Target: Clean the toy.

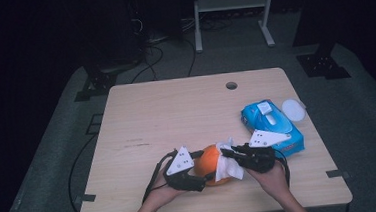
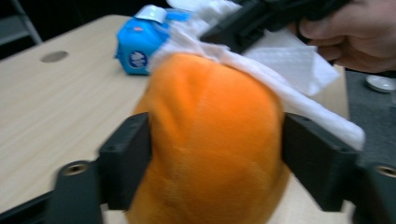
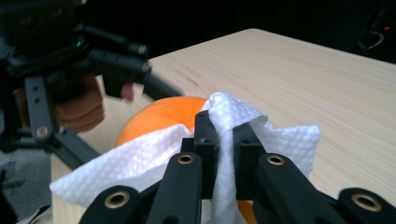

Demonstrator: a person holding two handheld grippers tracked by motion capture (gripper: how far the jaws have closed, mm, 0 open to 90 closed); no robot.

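The pale wooden worktop (image 1: 176,117) is seen from above, with a round hole (image 1: 231,85) near its far edge. Toward the right side a blue pack of wipes (image 1: 272,125) is laid flat, and a small white lid (image 1: 293,109) is set just beside it at the worktop's edge. Near the front edge, between the two hands, an orange ball (image 1: 210,163) is found resting on the worktop. The ball is flanked by the left hand-held gripper (image 2: 217,154); its black jaws are placed on either side of the orange surface, close against it, though it cannot be told through the blur whether they press or are just clear of it. A white wipe (image 3: 140,163) is draped over the top and right side of the ball. That wipe is pinched by the right hand-held gripper (image 3: 224,140), whose jaws are clenched tight on a bunched fold of it, right above the ball.
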